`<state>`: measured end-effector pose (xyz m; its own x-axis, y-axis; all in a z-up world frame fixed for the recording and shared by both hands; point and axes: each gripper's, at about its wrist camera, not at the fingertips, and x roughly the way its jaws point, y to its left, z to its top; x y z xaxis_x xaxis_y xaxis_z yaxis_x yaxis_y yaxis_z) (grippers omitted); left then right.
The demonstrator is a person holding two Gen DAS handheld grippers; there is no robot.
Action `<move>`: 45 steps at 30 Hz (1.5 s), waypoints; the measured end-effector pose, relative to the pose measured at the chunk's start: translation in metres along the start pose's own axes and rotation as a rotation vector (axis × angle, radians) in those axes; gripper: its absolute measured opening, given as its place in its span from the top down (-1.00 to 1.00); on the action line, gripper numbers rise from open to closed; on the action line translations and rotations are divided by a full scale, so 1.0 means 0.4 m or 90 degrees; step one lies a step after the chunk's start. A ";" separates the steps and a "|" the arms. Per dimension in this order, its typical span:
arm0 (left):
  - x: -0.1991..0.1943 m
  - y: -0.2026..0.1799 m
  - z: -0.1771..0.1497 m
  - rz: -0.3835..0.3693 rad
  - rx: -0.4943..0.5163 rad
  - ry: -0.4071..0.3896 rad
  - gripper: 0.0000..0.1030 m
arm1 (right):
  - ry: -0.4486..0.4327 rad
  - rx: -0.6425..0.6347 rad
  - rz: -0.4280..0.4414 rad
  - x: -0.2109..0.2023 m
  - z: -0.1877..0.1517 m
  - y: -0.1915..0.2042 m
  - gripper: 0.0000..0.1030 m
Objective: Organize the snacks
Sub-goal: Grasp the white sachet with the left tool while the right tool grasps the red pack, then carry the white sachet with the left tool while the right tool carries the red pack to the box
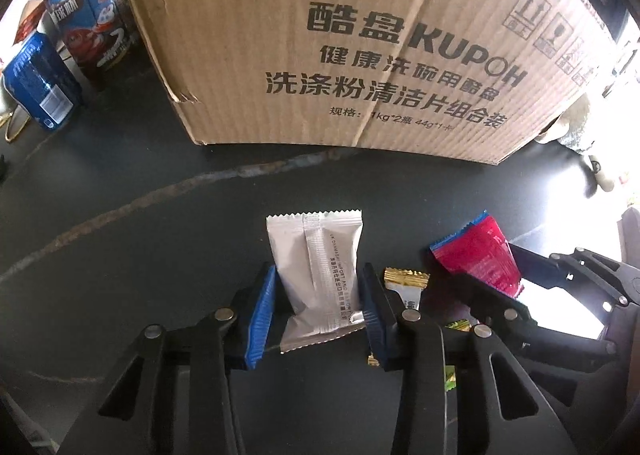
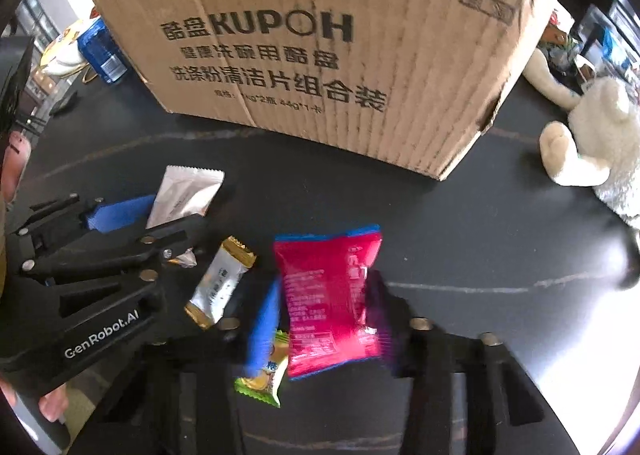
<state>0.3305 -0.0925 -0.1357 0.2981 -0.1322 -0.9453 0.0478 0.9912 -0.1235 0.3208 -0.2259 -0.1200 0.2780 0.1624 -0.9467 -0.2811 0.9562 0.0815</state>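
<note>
Snacks, loose, laid on the dark bench [image 1: 120,275] before a carton [image 1: 340,47].

- White packet [image 1: 316,279]: flat on the bench, bracketed by the left gripper [image 1: 320,303]; jaws narrowed to its width, pads at its edges, firm pinch unconfirmed.
- Red packet [image 2: 332,303]: likewise bracketed by the right gripper [image 2: 320,319]; blurred, contact uncertain.
- Gold-ended candy [image 2: 220,283] and green candy [image 2: 264,371]: left between the packets, untouched.

Both packets are judged to be taken together, presumably for the carton.

Cardboard box [image 1: 360,35]: I read "酷盘 KUPOH", "洗涤粉清洁片组合装", handling symbols.
Left gripper [image 2: 132,215] body: I read "GenRobot.AI".
</note>
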 end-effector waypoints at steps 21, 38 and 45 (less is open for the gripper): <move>-0.141 -0.027 -0.045 -0.009 0.043 -0.075 0.30 | -0.080 0.049 -0.009 -0.145 -0.037 0.012 0.29; -0.390 -0.002 -0.034 -0.023 0.073 -0.197 0.30 | -0.230 0.082 -0.032 -0.345 -0.014 0.058 0.29; -0.460 -0.004 -0.014 -0.024 0.087 -0.234 0.30 | -0.282 0.088 -0.031 -0.410 0.006 0.072 0.29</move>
<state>0.2702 -0.0699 0.0366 0.6144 -0.1877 -0.7664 0.1849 0.9785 -0.0914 0.2693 -0.2246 0.0383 0.6614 0.1759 -0.7292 -0.1411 0.9839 0.1093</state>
